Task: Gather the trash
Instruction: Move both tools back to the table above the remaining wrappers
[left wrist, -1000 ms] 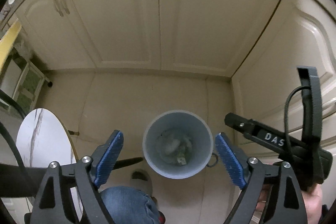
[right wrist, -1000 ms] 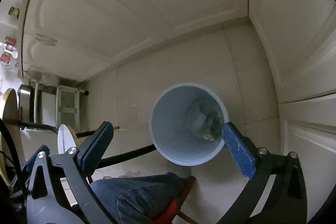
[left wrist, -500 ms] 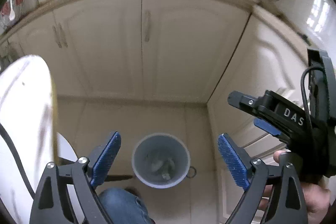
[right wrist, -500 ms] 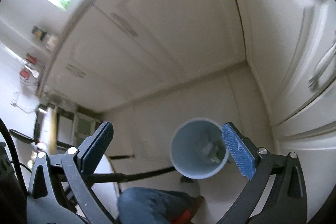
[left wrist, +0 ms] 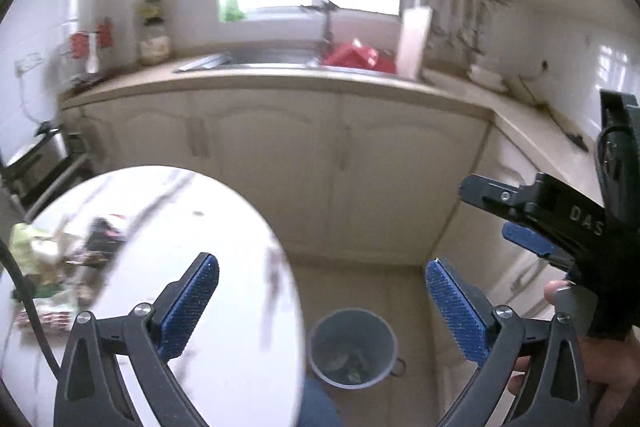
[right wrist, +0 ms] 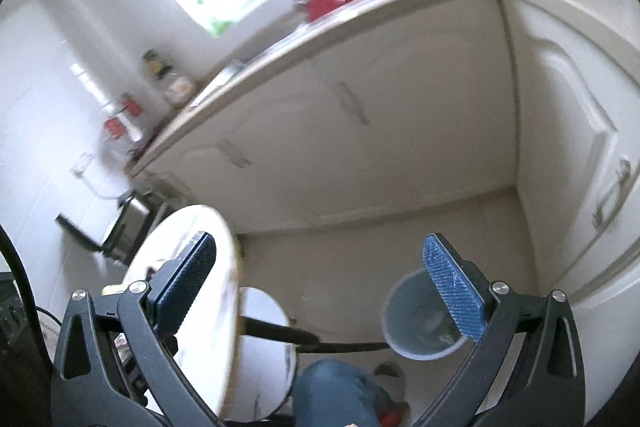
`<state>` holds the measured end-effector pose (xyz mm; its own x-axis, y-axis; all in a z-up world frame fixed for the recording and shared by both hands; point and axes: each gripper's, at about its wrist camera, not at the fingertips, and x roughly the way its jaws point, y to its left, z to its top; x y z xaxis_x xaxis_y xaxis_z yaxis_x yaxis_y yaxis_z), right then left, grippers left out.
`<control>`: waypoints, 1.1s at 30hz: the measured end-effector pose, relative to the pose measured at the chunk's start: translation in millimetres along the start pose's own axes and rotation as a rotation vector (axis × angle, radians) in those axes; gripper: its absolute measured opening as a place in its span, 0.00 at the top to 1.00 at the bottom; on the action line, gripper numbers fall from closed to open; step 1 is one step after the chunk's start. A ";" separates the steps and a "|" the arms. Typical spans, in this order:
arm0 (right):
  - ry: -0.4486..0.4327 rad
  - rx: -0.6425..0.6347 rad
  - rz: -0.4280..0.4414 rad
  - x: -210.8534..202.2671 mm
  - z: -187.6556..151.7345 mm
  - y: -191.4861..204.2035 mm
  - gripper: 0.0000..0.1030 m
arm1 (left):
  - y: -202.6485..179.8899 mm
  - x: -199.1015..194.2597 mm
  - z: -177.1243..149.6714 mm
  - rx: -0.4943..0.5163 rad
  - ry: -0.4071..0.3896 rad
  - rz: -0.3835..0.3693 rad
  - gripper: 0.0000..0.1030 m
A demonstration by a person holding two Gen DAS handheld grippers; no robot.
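A grey round trash bin stands on the floor, with crumpled trash inside; it also shows in the right wrist view. My left gripper is open and empty, high above the bin and the table edge. My right gripper is open and empty, also raised; it shows at the right of the left wrist view. A blurred pile of wrappers and trash lies on the white round table at the left.
Cream cabinets run along the back and right, under a counter with a sink and red items. A second small round surface sits under the table. My knee in jeans is below.
Both grippers have risen and tilted up from over the bin. The bin has shrunk low in view, and the table, the counter and the window have come into view.
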<state>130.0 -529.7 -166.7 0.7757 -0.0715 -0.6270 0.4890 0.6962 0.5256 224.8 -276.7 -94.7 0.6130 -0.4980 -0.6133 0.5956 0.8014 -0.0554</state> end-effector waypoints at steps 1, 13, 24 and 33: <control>-0.003 -0.023 0.014 -2.7 -1.1 14.7 0.00 | 8.8 -8.7 -4.0 -0.009 -0.011 0.011 0.01; -0.063 -0.308 0.090 -22.6 -37.8 168.4 0.00 | 81.2 -140.7 -49.4 -0.111 -0.124 0.219 0.01; -0.081 -0.566 0.096 -23.0 -92.6 279.6 0.00 | 131.0 -215.7 -93.7 -0.234 -0.160 0.379 0.01; -0.089 -0.694 0.117 -18.6 -128.5 337.6 0.00 | 151.3 -252.0 -109.0 -0.306 -0.158 0.451 0.01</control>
<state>229.4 -201.5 -51.5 0.8517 -0.0056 -0.5240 0.0561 0.9952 0.0805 103.9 6.2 -34.4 0.8563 -0.1088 -0.5049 0.0935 0.9941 -0.0556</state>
